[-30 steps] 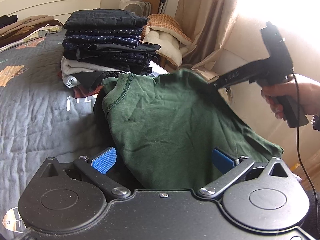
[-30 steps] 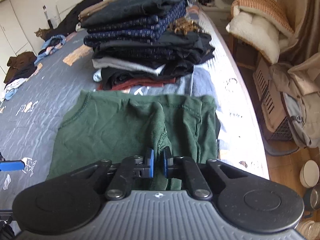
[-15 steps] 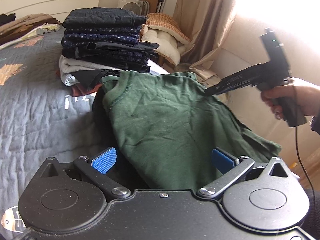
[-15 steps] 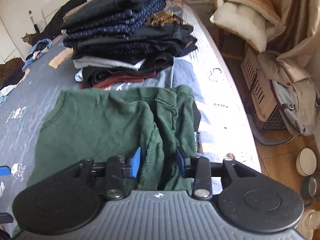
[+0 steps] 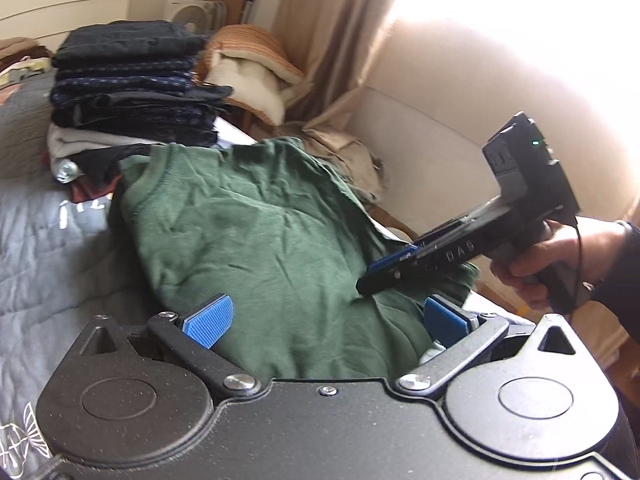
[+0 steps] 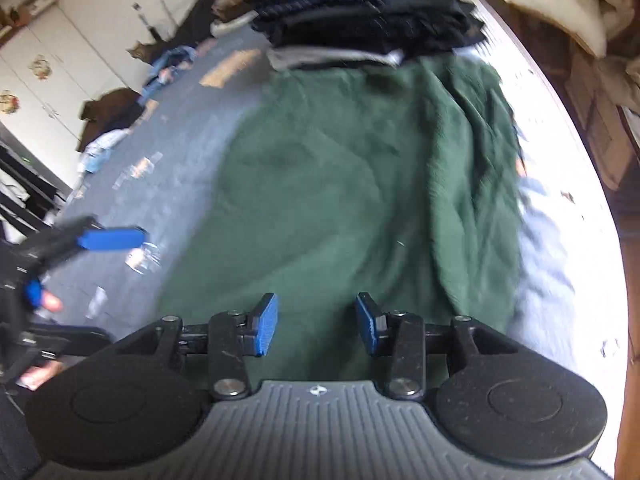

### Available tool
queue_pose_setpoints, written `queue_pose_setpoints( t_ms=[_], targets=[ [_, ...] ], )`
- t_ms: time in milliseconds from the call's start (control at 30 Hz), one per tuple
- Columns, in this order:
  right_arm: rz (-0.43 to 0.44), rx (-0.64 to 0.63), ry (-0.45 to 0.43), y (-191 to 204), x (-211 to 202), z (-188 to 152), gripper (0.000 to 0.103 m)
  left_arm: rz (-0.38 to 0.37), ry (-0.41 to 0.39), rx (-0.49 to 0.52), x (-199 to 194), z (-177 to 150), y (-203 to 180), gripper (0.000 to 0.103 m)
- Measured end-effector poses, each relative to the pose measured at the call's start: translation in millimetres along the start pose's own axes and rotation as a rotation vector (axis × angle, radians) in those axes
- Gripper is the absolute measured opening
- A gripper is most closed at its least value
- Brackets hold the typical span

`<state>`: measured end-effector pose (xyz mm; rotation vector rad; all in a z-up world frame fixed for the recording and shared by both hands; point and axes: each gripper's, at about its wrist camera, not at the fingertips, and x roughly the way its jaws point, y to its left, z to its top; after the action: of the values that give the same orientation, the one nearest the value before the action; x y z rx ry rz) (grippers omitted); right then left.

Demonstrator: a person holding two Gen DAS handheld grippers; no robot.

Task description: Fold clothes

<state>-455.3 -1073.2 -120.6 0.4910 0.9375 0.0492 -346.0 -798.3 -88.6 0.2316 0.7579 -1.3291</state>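
On the grey bed (image 5: 36, 240), my left gripper (image 5: 320, 316) and right gripper (image 6: 316, 322) hang spread over the green shirt (image 6: 340, 184): soft, light, limp; its hemmed edges look the surest hold.

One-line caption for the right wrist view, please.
Right gripper, open, above the green shirt on the grey bedspread, folded clothes stack beyond, left gripper at left.

left wrist: low, close, faces bed's far edge | right wrist: steeply down | shared: green shirt (image 5: 260, 240), clothes stack (image 6: 360, 20)
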Motion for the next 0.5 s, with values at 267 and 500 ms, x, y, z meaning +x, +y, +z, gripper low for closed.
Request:
queue_pose_setpoints(
  t_ms=[267, 500],
  targets=[
    [0.019, 0.018, -0.022, -21.6, -29.6, -21.5, 0.041, -0.220, 0.010, -0.072, 3.6, -6.3, 3.2, 0.103],
    [0.032, 0.002, -0.031, -30.3, -44.3, -34.6, 0.041, -0.285, 0.107, -0.161, 31.3, -21.0, 15.5, 0.103]
  ],
)
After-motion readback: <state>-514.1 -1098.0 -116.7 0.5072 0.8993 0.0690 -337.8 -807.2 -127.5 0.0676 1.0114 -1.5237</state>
